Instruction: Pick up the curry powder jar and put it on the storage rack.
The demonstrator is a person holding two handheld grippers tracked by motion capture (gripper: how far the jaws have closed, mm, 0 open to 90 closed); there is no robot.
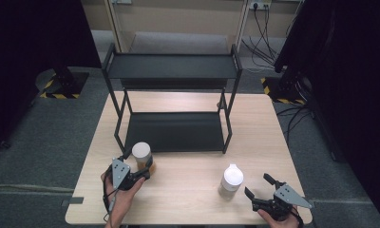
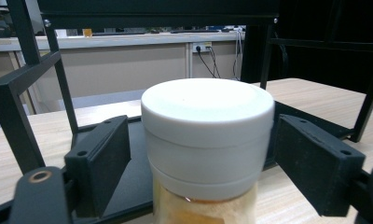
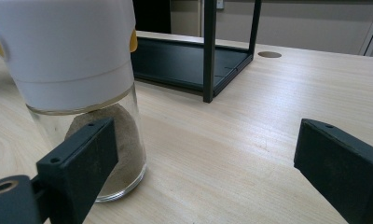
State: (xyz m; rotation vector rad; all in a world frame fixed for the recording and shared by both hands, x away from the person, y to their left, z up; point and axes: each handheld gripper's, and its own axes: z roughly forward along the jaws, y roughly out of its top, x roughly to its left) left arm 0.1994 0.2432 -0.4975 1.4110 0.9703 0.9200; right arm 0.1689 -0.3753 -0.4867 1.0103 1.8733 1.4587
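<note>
A jar with a white cap (image 1: 141, 153) and orange-yellow contents stands at the table's front left, just before the black rack. My left gripper (image 1: 143, 170) reaches around it. In the left gripper view the jar's cap (image 2: 208, 135) sits between the two black jaws, and a narrow dark gap shows at the left one. My left gripper (image 2: 201, 140) counts as open. A second jar (image 1: 231, 180), with a white cap and brownish powder, stands at the front right. My right gripper (image 1: 257, 185) is open beside it. This jar (image 3: 77, 70) stands by the left jaw, outside the gap of my right gripper (image 3: 208, 135).
A black two-tier metal rack (image 1: 171, 130) stands at the middle and back of the wooden table (image 1: 188, 190), with both shelves bare. Its lower tray and front leg (image 3: 208, 51) are in the right gripper view. Bare tabletop lies between the two jars.
</note>
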